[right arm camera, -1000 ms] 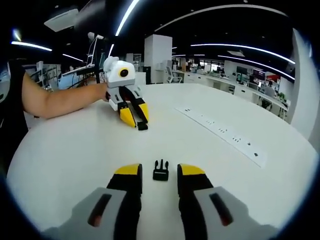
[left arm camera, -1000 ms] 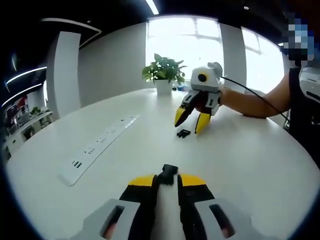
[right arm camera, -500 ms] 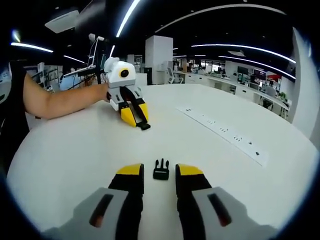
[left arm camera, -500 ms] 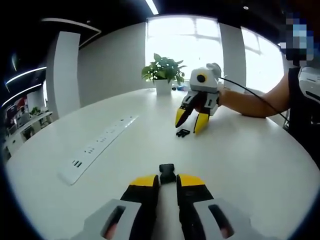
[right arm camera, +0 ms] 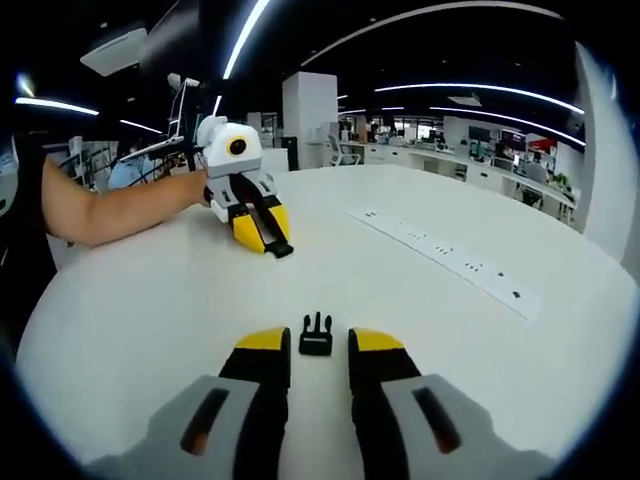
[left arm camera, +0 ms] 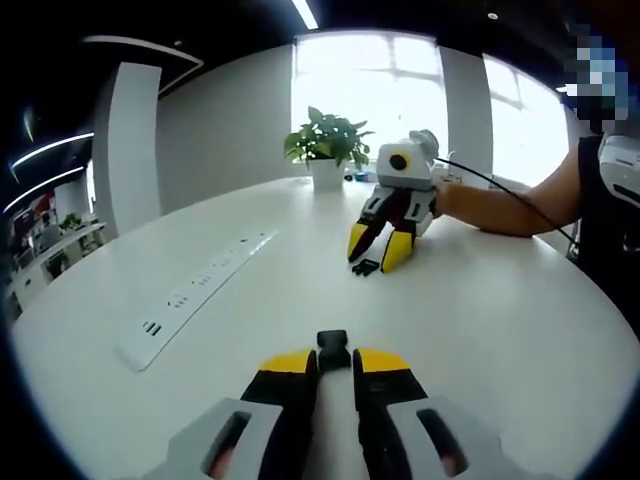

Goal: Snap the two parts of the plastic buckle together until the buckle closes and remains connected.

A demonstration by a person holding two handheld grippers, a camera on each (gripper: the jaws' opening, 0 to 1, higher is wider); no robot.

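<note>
The black socket half of the buckle [left arm camera: 333, 349] sticks out between the yellow tips of my left gripper [left arm camera: 335, 360], which is shut on it just above the white table [left arm camera: 480, 310]. From the right gripper view, that left gripper [right arm camera: 266, 238] points down at the table with the socket half [right arm camera: 281, 250] at its tip. The pronged half [right arm camera: 316, 338] lies flat on the table between the tips of my right gripper [right arm camera: 319, 343], which stands open around it without touching. The left gripper view has the right gripper [left arm camera: 373, 256] tipped down over the pronged half [left arm camera: 366, 267].
A long row of power sockets [left arm camera: 195, 290] is set into the table, also seen from the right gripper view as sockets [right arm camera: 445, 262]. A potted plant [left arm camera: 325, 150] stands at the far edge. The person's forearm [left arm camera: 500, 205] reaches in behind the right gripper.
The right gripper has dropped lower and closer around the pronged half, its jaws a little narrower. The left gripper has tilted down toward the table with the socket half.
</note>
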